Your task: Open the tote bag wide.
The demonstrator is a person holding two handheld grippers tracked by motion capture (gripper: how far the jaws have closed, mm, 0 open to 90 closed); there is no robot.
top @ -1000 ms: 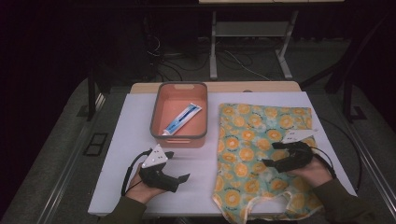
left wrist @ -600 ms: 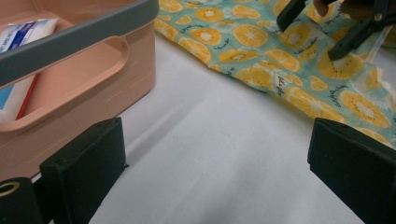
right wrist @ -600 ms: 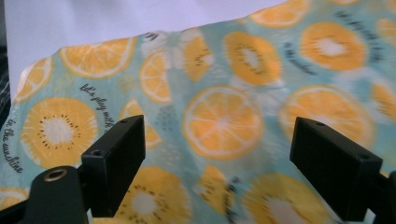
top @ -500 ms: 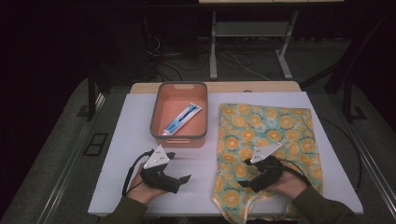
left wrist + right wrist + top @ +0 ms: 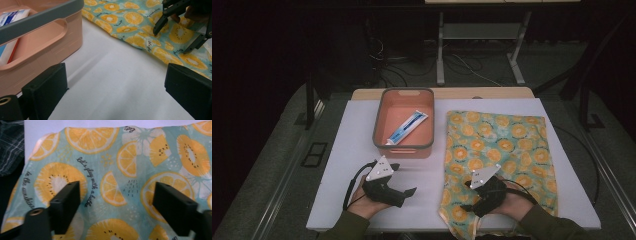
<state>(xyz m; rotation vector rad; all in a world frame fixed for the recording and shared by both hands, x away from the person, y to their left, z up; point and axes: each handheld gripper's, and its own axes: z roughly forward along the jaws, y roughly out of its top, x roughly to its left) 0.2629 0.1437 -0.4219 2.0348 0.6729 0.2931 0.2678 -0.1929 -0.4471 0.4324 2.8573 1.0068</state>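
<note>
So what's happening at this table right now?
A person works a handheld gripper in each hand at a white table. The right gripper is over the near left part of an orange-slice printed teal cloth, jaws apart and just closing, nothing clamped yet. The left gripper rests open on bare table. A white-and-blue toothpaste tube lies in the pink plastic bin.

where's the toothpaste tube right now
In the high view the toothpaste tube lies diagonally inside the pink bin at the table's far middle, just left of the fruit-print cloth.
</note>
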